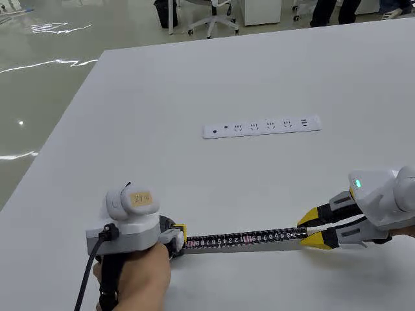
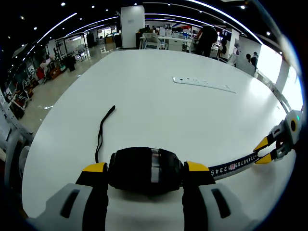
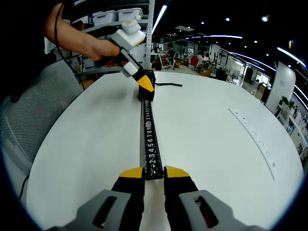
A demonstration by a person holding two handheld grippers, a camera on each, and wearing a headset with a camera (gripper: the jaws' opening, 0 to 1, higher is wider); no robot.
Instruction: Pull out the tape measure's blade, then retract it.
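The black tape measure case rests on the white table, and my left gripper is shut on it from both sides. In the head view the case sits at the lower left under my left gripper. Its black blade with white numbers lies drawn out flat along the table toward the right. My right gripper is shut on the blade's end, with yellow fingertips on either side. Seen from the right gripper view, the blade runs straight from my right gripper to the case. A black wrist strap trails from the case.
A white power strip lies on the table beyond the blade. The table's left edge drops to a glossy floor. Office chairs and people's legs stand past the far edge.
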